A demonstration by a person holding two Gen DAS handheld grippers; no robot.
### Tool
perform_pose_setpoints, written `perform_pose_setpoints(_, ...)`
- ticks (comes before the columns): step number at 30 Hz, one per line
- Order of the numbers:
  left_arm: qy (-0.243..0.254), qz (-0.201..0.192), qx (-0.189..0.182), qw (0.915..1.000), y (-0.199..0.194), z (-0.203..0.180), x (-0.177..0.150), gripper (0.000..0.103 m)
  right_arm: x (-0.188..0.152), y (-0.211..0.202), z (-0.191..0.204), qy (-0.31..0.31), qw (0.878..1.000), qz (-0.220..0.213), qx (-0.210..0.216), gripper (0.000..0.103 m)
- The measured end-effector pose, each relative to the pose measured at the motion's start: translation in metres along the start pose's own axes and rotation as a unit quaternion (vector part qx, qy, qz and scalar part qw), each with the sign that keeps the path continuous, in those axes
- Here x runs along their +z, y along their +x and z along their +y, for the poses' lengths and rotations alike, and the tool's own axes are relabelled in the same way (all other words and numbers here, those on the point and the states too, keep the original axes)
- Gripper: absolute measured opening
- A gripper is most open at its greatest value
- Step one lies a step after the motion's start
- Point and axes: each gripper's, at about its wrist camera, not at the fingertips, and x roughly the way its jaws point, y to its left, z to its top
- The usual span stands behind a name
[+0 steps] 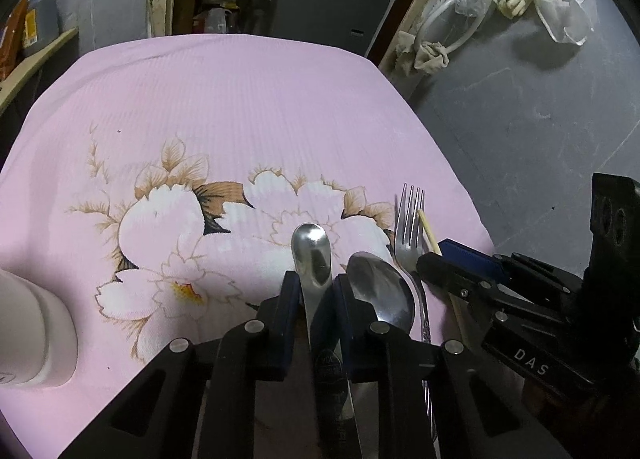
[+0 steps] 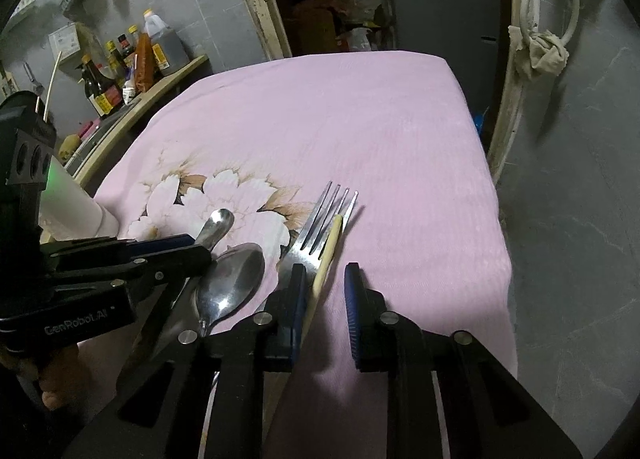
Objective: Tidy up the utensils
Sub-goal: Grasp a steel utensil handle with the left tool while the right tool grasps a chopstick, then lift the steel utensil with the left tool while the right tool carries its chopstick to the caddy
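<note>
Four utensils lie on the pink cloth (image 2: 360,119). The left gripper (image 1: 315,291) clamps the small spoon (image 1: 312,251). The right gripper (image 2: 326,291) stands open around the chopstick (image 2: 328,251), beside the fork (image 2: 316,231) and big spoon (image 2: 232,279).

A counter draped in a pink cloth (image 2: 360,119) printed with white flowers carries two spoons, a narrow one (image 1: 311,255) and a wider one (image 1: 380,291) side by side, a fork (image 2: 320,227) with a pale chopstick (image 2: 328,255) lying across its tines, and a white cylindrical container (image 1: 36,331) at the left edge
</note>
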Motion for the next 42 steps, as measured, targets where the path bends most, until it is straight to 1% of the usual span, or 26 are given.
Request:
perform_pose_setpoints(2,0.004,0.002,0.004,1.0000,0.001,-0.003,0.001,0.017,-0.001,0.000,0.002,0.003,1.000,0.006,0.006,0.009)
perform_pose_setpoints(5,0.008,0.002,0.012,0.9999,0.002,-0.008,0.002,0.015,-0.001,0.000,0.000,0.019,1.000,0.016,0.012,0.007)
perform_pose_setpoints(7,0.009,0.004,0.015,0.9998,0.001,-0.010,0.002,0.015,-0.003,-0.001,-0.001,0.026,0.999,0.020,0.015,0.004)
perform_pose_setpoints(14,-0.005,0.000,0.010,0.9999,-0.015,-0.006,-0.007,0.015,-0.012,-0.014,-0.004,0.059,0.998,0.010,0.021,0.004)
perform_pose_setpoints(16,-0.011,-0.004,0.008,0.9999,-0.021,-0.003,-0.010,0.015,-0.012,-0.020,-0.003,0.063,0.998,0.000,0.025,0.004)
perform_pose_setpoints(19,-0.019,-0.019,0.001,0.9996,-0.034,0.000,-0.014,0.015,-0.013,-0.035,0.000,0.071,0.997,-0.026,0.033,0.004)
perform_pose_setpoints(24,-0.018,-0.064,-0.007,0.9977,-0.065,0.001,-0.020,0.015,-0.012,-0.055,0.009,0.075,0.994,-0.065,0.036,0.004)
perform_pose_setpoints(28,-0.016,-0.094,-0.011,0.9954,-0.084,0.001,-0.026,0.014,-0.009,-0.065,0.017,0.072,0.994,-0.074,0.032,0.004)
perform_pose_setpoints(29,-0.014,-0.098,-0.011,0.9950,-0.088,0.001,-0.028,0.001,-0.009,-0.068,0.020,0.071,0.994,-0.077,0.030,0.004)
perform_pose_setpoints(32,-0.014,-0.098,-0.020,0.9948,-0.097,0.005,-0.031,0.002,-0.010,-0.077,0.025,0.070,0.994,-0.084,0.025,0.004)
perform_pose_setpoints(37,0.000,-0.101,-0.034,0.9943,-0.108,0.007,-0.036,0.002,-0.014,-0.090,0.028,0.076,0.992,-0.097,0.015,0.004)
perform_pose_setpoints(40,0.002,-0.106,-0.033,0.9938,-0.111,0.005,-0.037,0.002,-0.015,-0.105,0.031,0.086,0.988,-0.125,0.016,0.004)
perform_pose_setpoints(42,0.000,-0.121,-0.034,0.9920,-0.123,0.006,-0.036,0.002,-0.013,-0.116,0.036,0.088,0.985,-0.147,0.017,0.004)
